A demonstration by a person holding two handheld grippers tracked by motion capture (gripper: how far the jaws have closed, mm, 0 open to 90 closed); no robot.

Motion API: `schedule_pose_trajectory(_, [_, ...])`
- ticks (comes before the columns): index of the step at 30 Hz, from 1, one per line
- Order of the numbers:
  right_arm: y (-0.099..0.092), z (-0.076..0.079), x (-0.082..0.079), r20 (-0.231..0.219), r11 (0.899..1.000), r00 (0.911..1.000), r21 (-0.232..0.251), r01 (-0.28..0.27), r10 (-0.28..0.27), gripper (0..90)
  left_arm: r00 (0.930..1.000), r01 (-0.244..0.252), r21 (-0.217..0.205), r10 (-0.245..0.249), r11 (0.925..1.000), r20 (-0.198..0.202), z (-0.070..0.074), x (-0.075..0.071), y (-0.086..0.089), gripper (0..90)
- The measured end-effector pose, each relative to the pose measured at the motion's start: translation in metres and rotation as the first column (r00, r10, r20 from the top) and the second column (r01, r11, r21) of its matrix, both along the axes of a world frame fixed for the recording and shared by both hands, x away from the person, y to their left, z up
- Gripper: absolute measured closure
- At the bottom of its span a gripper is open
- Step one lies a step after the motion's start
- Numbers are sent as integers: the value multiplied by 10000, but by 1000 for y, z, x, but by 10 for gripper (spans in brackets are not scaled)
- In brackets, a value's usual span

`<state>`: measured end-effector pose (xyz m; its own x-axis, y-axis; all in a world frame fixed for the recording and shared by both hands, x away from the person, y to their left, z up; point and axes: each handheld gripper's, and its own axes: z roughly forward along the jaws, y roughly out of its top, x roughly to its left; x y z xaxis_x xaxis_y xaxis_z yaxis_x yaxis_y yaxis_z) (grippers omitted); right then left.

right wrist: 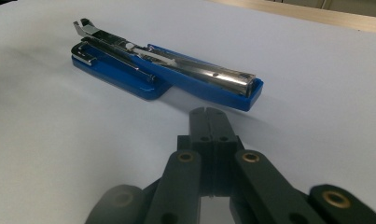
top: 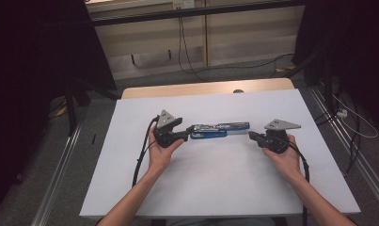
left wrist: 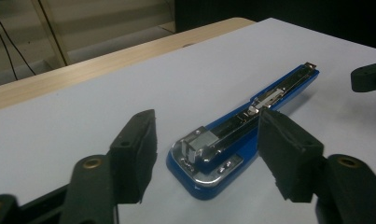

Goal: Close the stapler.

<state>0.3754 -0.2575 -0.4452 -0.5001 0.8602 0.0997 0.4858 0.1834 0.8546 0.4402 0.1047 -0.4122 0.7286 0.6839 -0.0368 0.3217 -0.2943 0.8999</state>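
Observation:
A blue stapler [top: 219, 130], swung open so its metal magazine shows, lies flat on the white table top [top: 215, 188] between my two grippers. My left gripper [top: 189, 133] sits at its left end. In the left gripper view the stapler's hinge end [left wrist: 209, 163] lies between the two spread jaws, and neither pad [left wrist: 135, 154] touches it. My right gripper [top: 251, 135] rests just right of the stapler, apart from it. Its jaws are shut together on nothing [right wrist: 208, 115], pointing at the stapler's near end [right wrist: 176, 74].
A strip of bare wood [top: 206, 88] runs along the table's far edge. Beyond it are a pale wall panel and cables [top: 187, 52] on the floor. Dark curtains stand at both sides, and metal rails [top: 60, 169] flank the table.

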Motion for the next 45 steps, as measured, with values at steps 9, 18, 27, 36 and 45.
schedule_pose_trajectory(9, [1, -3, 2, 139, 9996, 9998, -251, 139, -136, 900, 9987, 302, 326, -288, 9990, -424, -10, 1, -8, 628])
schedule_pose_trajectory(18, [0, -3, 4, 159, 9995, 9998, -291, 153, -148, 900, 9956, 665, 416, -636, 9969, -682, -16, 3, -13, 891])
schedule_pose_trajectory(27, [3, -6, 9, -277, 9997, 9995, -180, 167, -172, 900, 9933, 811, 1103, -711, 9906, -916, -25, 5, -19, 900])
schedule_pose_trajectory(36, [5, -9, 12, -560, 9994, 9984, -331, 100, -118, 900, 9893, 881, 1534, -684, 9842, -1292, -35, 8, -21, 900])
schedule_pose_trajectory(45, [5, -10, 14, -819, 9984, 9966, -572, 25, -72, 900, 9882, 917, 1391, -728, 9860, -1348, -37, 9, -23, 900])
